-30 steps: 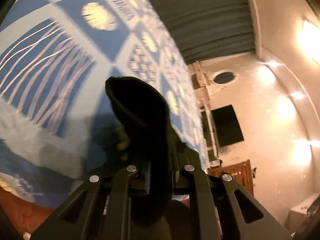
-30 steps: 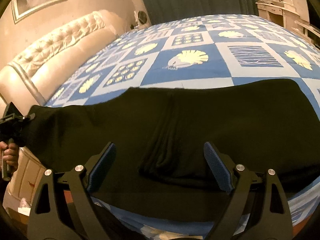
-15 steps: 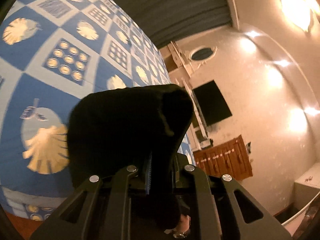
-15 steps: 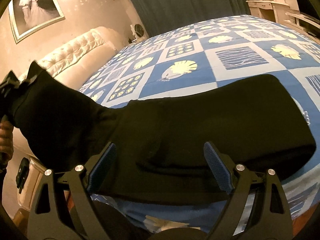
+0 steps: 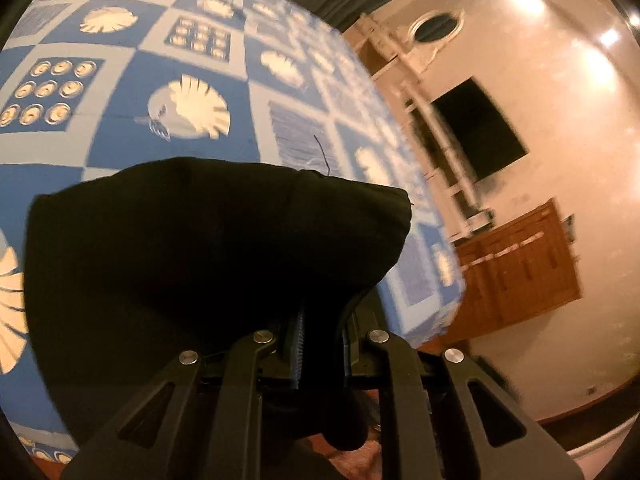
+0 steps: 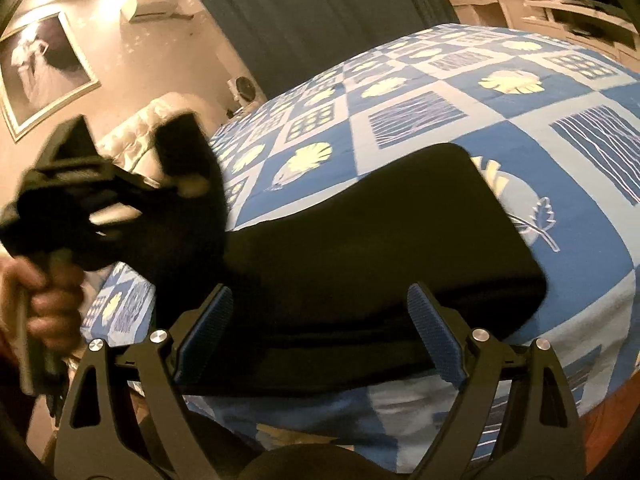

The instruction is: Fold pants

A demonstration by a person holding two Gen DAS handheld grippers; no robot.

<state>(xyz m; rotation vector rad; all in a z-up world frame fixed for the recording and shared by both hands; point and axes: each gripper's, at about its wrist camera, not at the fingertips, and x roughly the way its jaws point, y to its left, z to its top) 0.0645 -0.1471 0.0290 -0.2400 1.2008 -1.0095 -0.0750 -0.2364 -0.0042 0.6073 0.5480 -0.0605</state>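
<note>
The black pants [image 6: 392, 248] lie along the near edge of the bed, with one end lifted at the left. My left gripper [image 5: 320, 336] is shut on that lifted end of the pants [image 5: 200, 240], which drapes over its fingers and hides the tips. It also shows in the right wrist view [image 6: 92, 200], held up at the left by a hand. My right gripper [image 6: 320, 332] is open and empty, its blue pads [image 6: 436, 340] just in front of the pants' near edge.
The bed has a blue and white quilt with shell patterns [image 6: 480, 100]. A padded headboard [image 6: 136, 128] stands at the left. A wooden cabinet [image 5: 516, 264] and a dark wall screen [image 5: 476, 128] are beyond the bed's foot. Dark curtains [image 6: 320, 12] hang behind.
My left gripper has lifted its end of the pants and carried it toward the right, over the rest of the pants. The right gripper has stayed open by the near edge.
</note>
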